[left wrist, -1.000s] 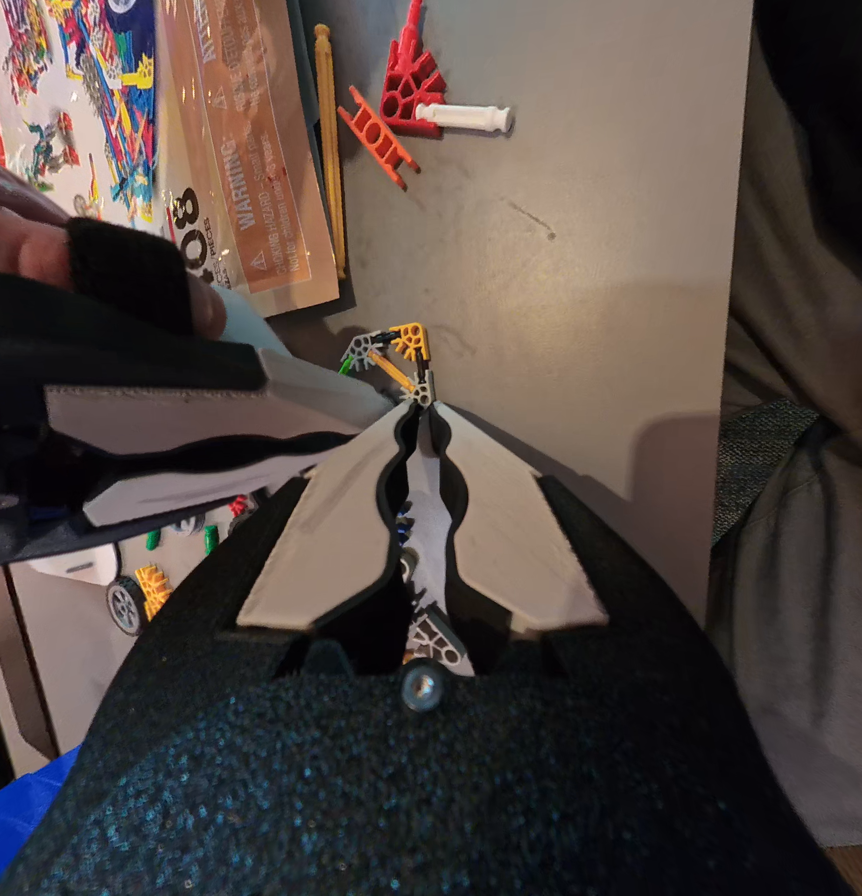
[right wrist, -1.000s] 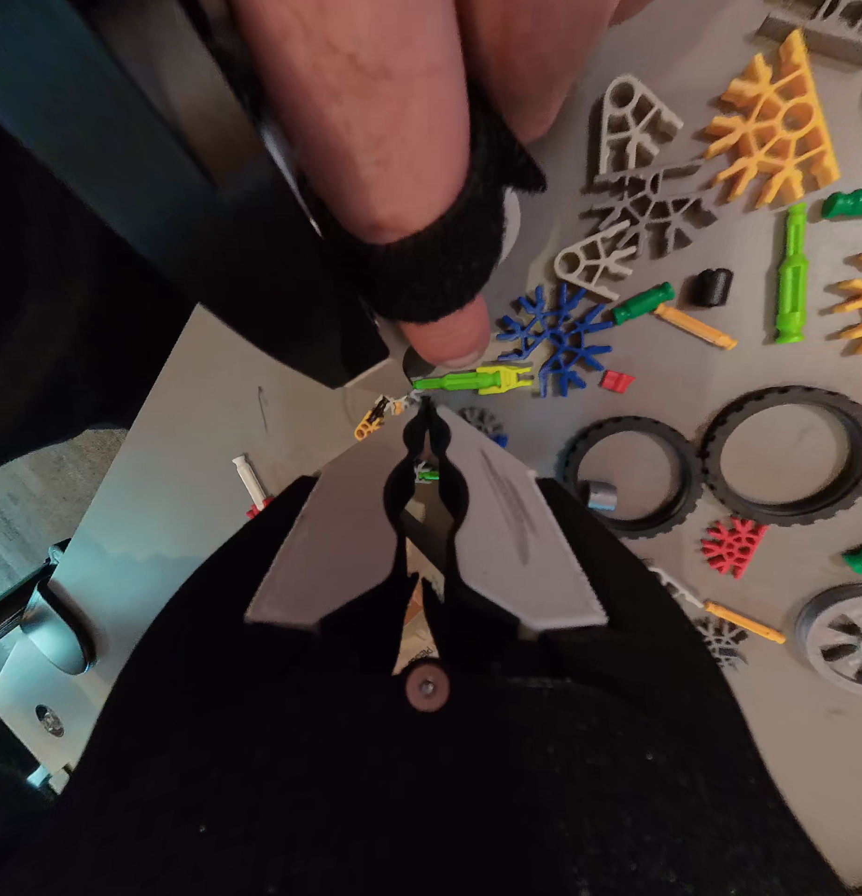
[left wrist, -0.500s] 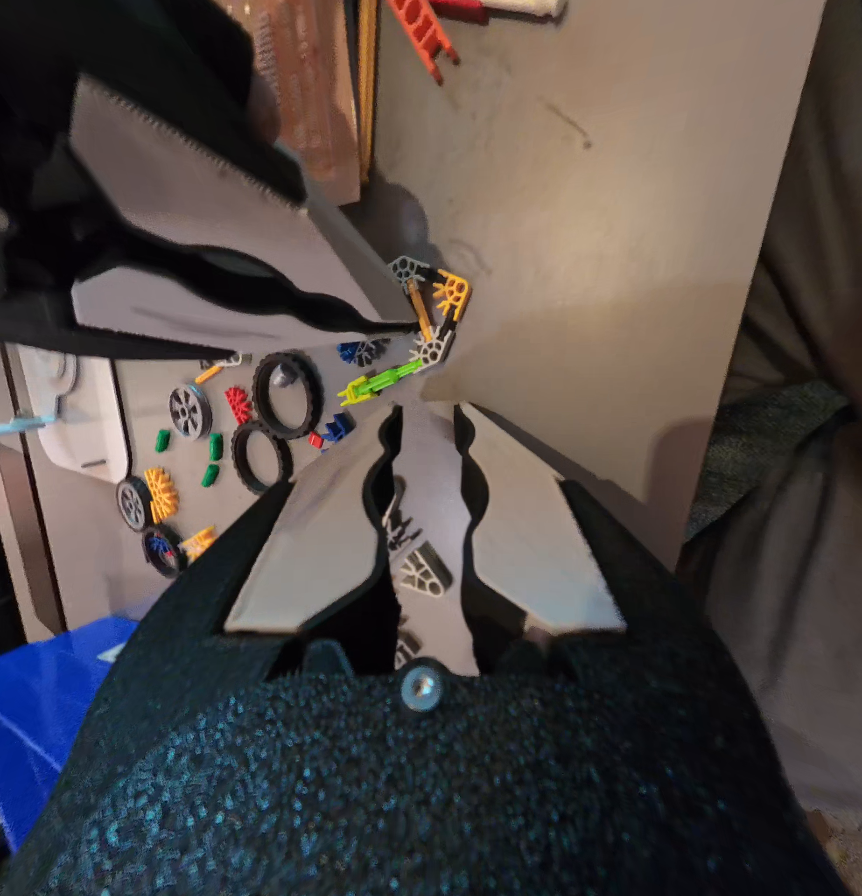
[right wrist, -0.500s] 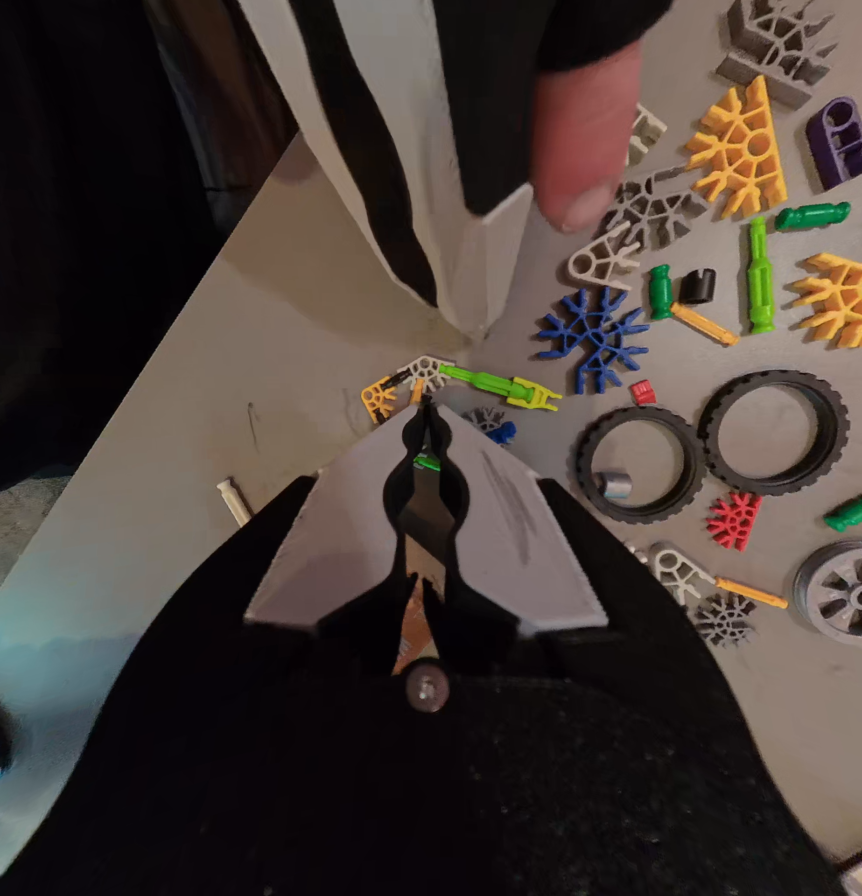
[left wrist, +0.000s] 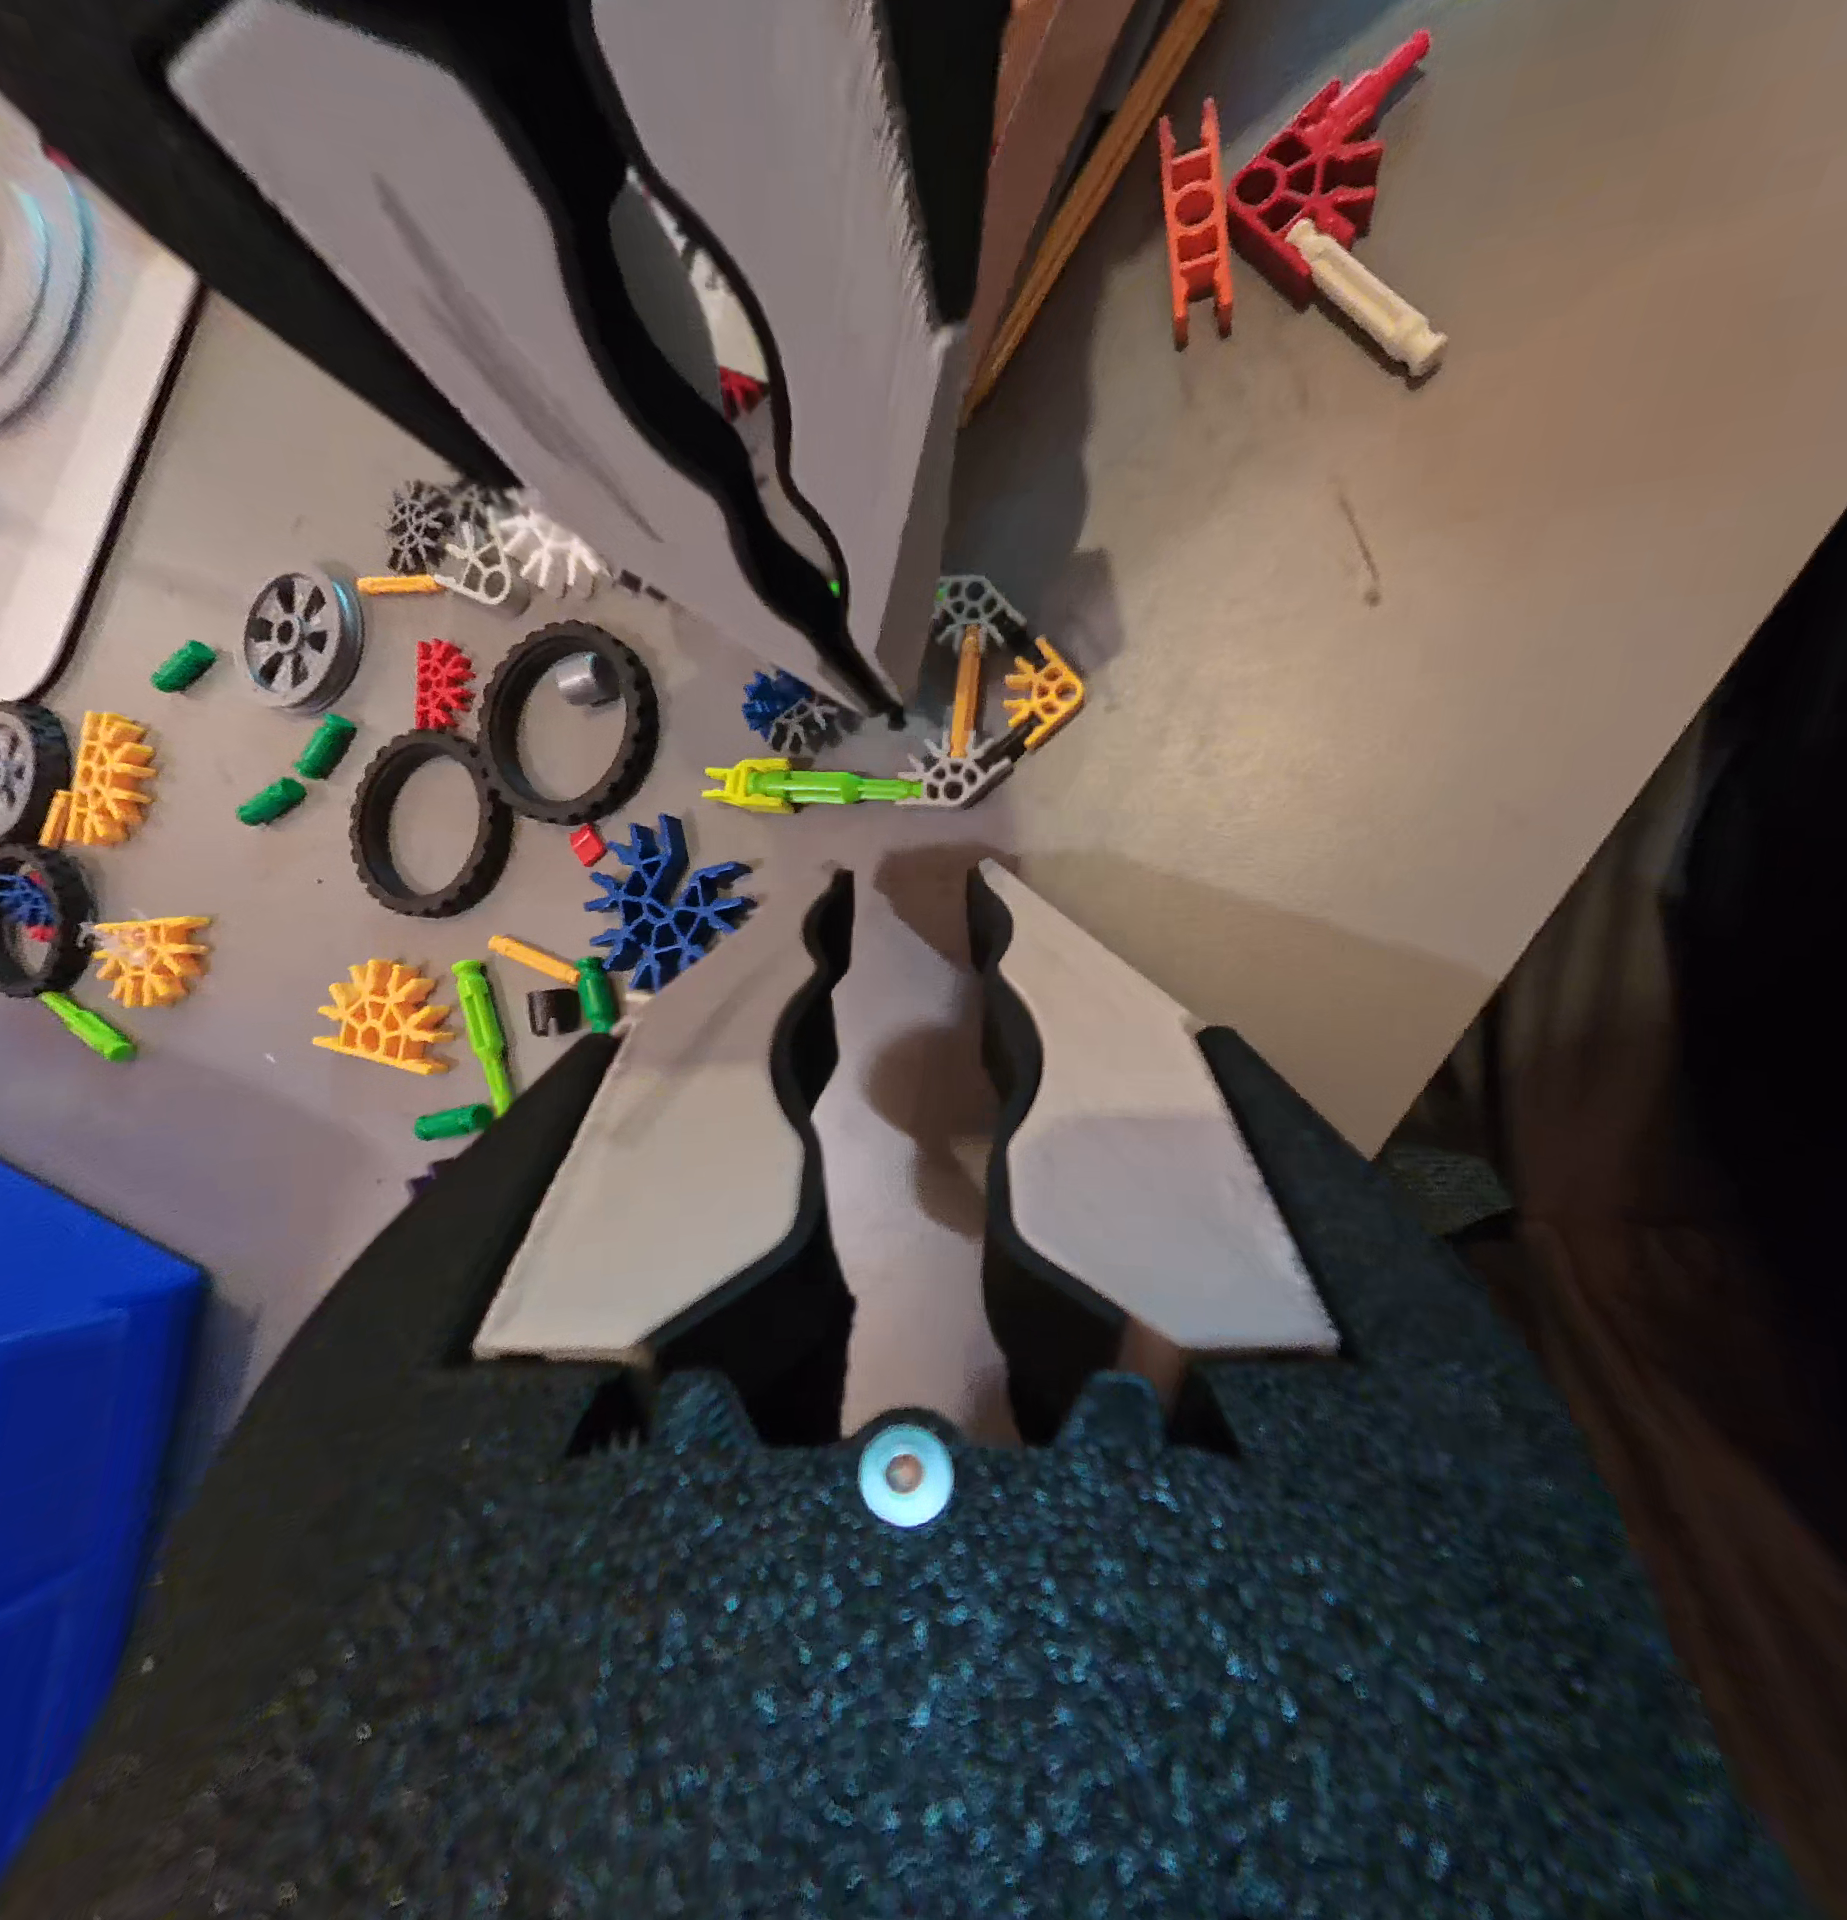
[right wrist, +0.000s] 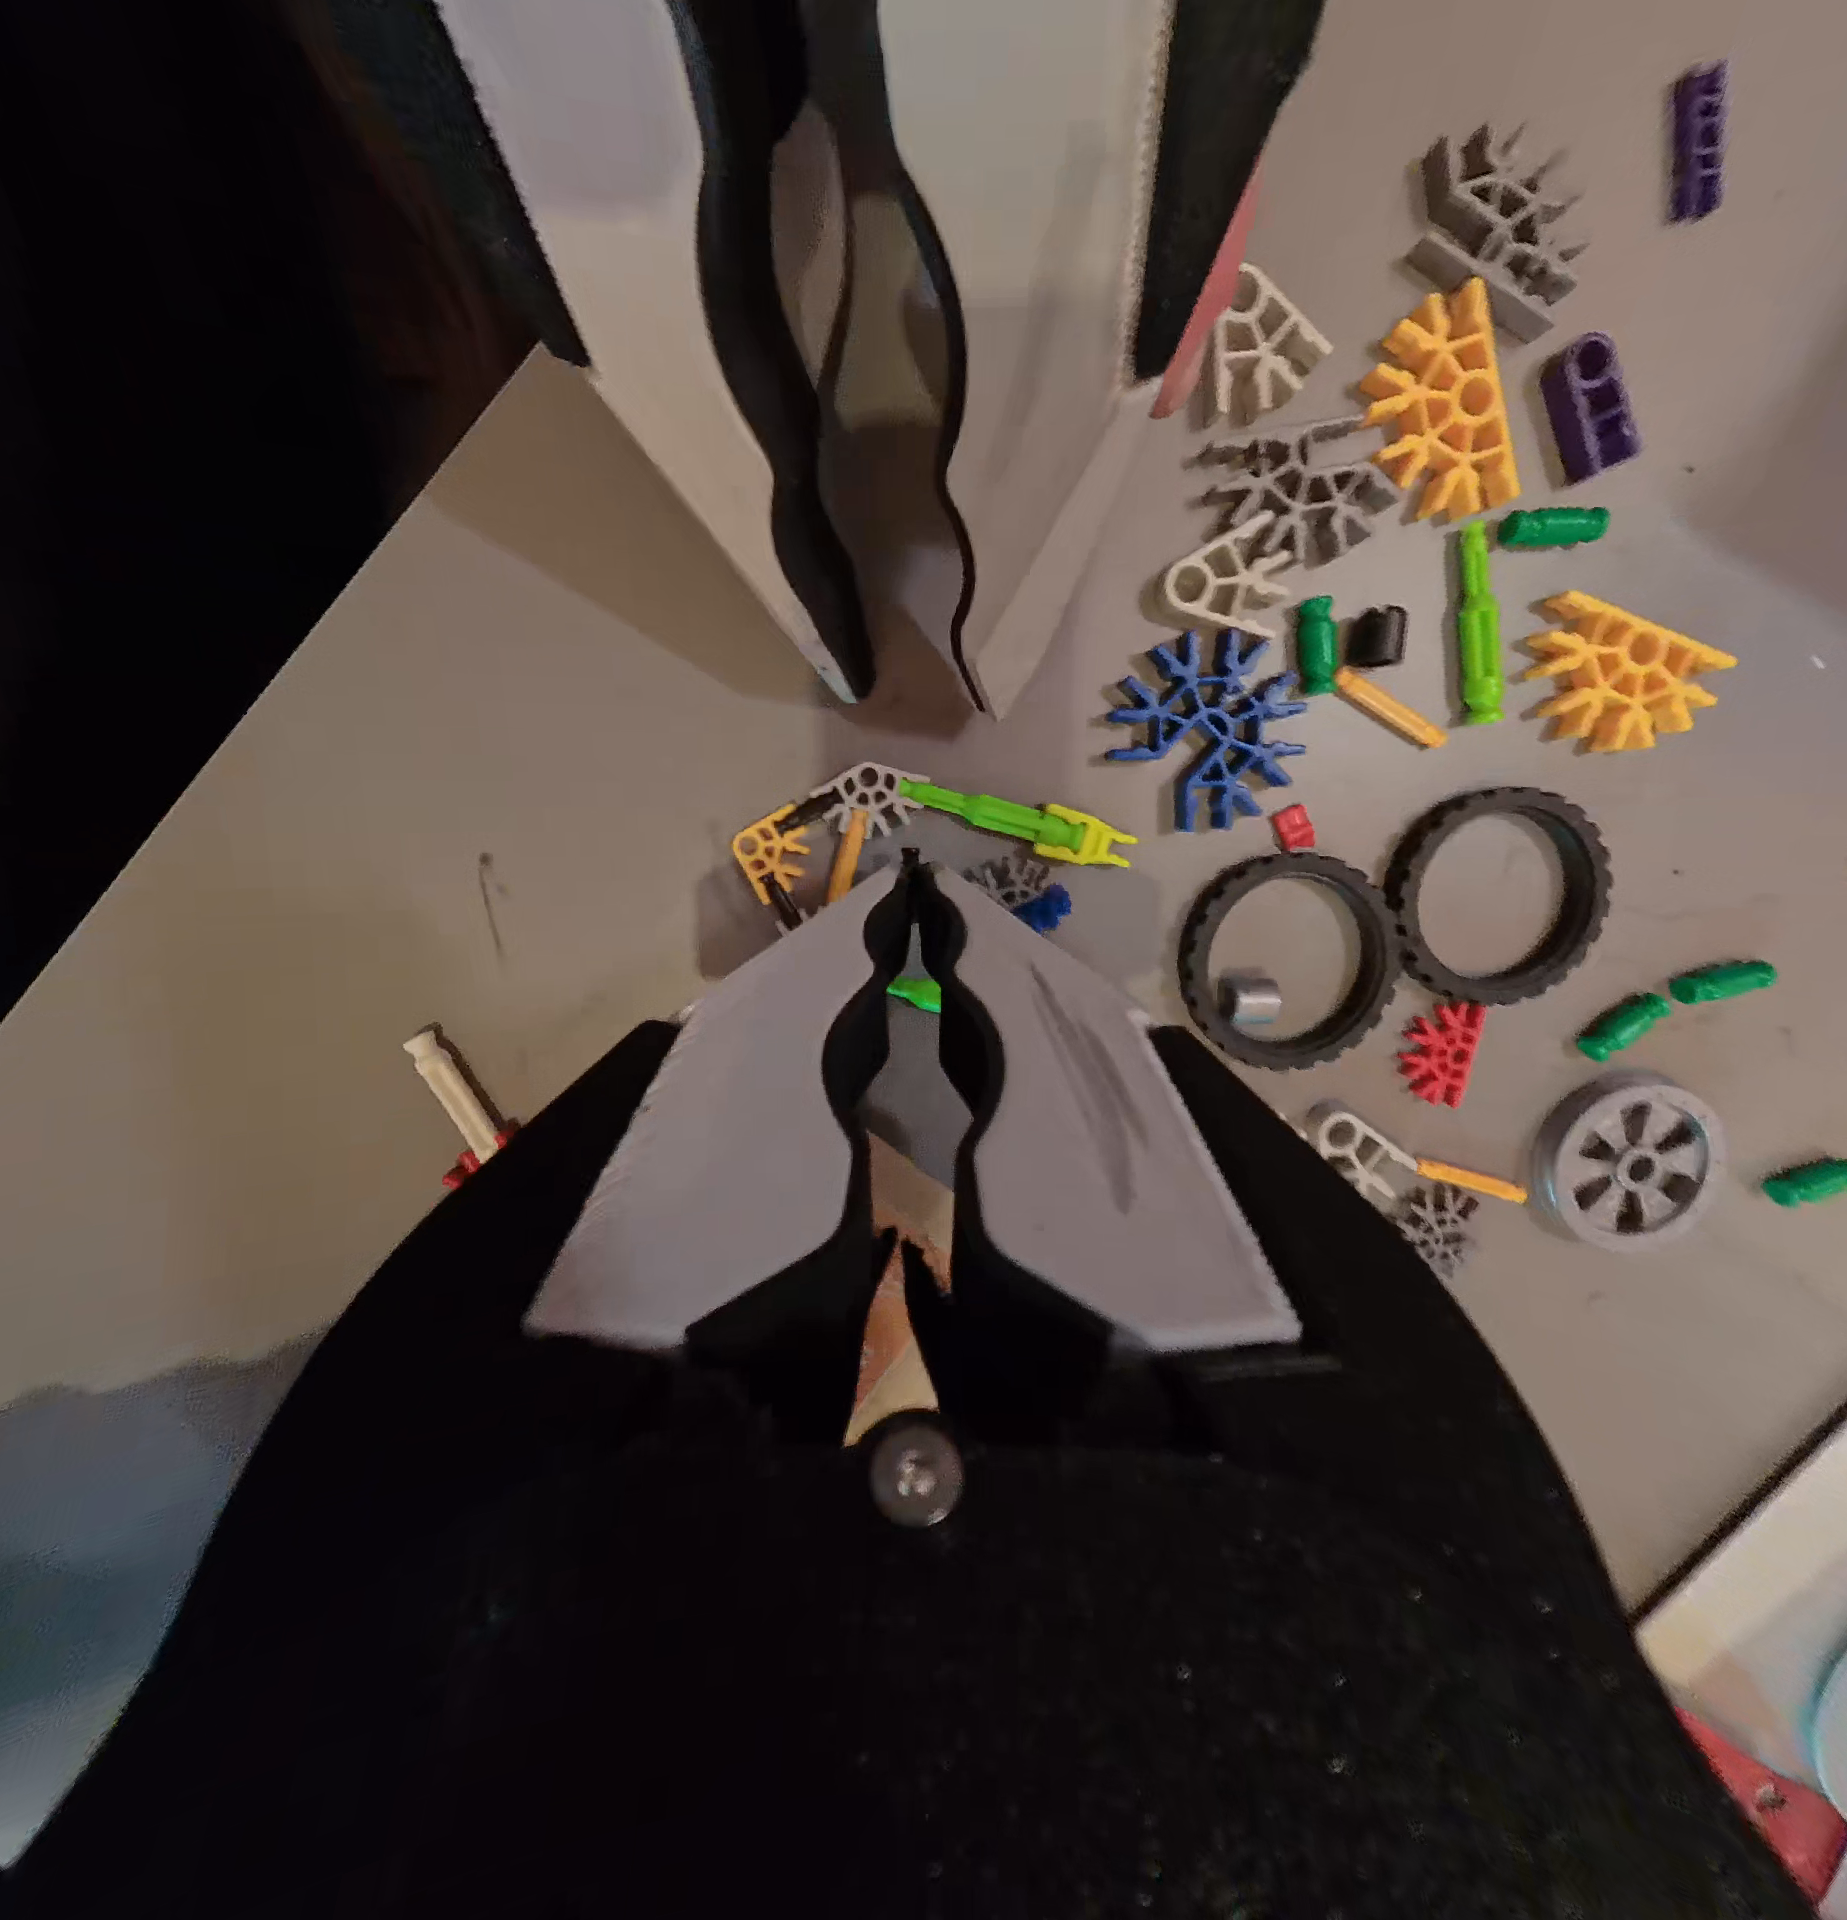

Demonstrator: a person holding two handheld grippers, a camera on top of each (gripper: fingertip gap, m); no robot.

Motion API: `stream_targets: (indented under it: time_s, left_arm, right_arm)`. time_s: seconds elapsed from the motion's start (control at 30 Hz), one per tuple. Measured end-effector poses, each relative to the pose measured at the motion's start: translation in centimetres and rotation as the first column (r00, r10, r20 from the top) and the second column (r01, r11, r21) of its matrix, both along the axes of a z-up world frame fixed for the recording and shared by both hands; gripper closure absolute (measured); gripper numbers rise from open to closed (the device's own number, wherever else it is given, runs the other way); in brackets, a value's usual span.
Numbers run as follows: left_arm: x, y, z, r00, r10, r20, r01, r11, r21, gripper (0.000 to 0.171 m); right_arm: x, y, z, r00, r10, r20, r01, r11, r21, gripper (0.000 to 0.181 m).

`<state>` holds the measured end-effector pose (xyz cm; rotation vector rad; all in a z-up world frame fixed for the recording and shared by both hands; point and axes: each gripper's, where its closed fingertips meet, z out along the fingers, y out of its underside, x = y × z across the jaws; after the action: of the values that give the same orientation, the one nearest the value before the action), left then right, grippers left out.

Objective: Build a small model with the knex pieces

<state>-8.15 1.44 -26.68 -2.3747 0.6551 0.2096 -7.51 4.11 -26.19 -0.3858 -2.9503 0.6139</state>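
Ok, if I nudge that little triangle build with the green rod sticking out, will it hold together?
Probably: the triangle build looks snapped rigid, rods joining three connectors. Flat and light-looking, it should slide on the table, not roll. Pushed off-centre, the green rod may swing it round.

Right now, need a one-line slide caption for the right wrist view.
Shut right gripper at a small connector-and-rod assembly, open left gripper opposite, loose parts on the grey table.
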Motion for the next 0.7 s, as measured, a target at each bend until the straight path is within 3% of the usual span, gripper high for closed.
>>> stream_targets:
  time_s: [0.2,0.27,0.7]
  left_arm:
    - [1.0,0.6,-0.1,0.99,-0.019,0.136,0.017,1.0,0.015,0.149]
    - [0.8,0.8,0.0,0.99,-0.019,0.142,0.017,1.0,0.016,0.142]
    - [1.4,1.1,-0.2,0.969,-0.074,0.237,0.075,0.997,0.006,0.147]
  right_arm:
    - [0.2,-0.5,0.5,0.999,0.044,-0.026,-0.045,0.998,-0.043,0.181]
    - [0.4,-0.8,0.3,0.997,0.068,-0.026,-0.069,0.997,-0.04,0.181]
    - [0.2,-0.6,0.0,0.989,0.146,-0.008,-0.146,0.989,0.022,0.181]
